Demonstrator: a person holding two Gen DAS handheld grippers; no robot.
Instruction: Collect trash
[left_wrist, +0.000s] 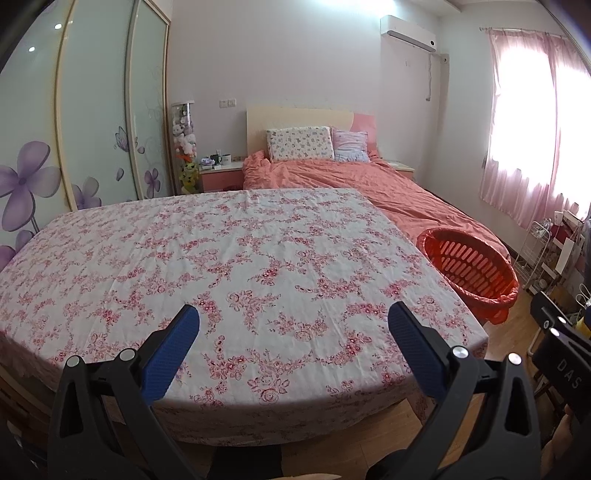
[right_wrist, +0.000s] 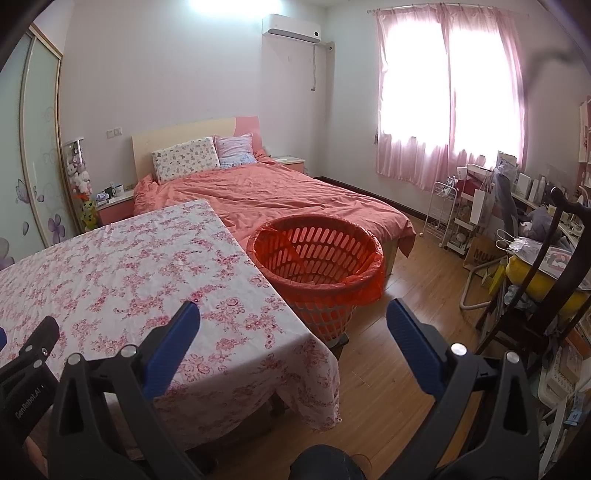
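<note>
1. Both wide apart: left hand-held gripper (left_wrist: 293, 319), right hand-held gripper (right_wrist: 293, 319), ribbed blue pads.
2. Floral cloth covers the tabletop (left_wrist: 229, 258).
3. Slotted round orange basket (right_wrist: 317, 262), plastic-lined, stands beside it on the wood floor (right_wrist: 388, 350); its bottom is hidden.

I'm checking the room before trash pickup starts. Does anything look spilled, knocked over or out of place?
Nothing stands out. The orange basket stands upright on the floor beside the table, its liner folded over the rim. The flowered tablecloth lies flat with no litter visible. Both grippers, left and right, hold nothing, jaws open.
</note>
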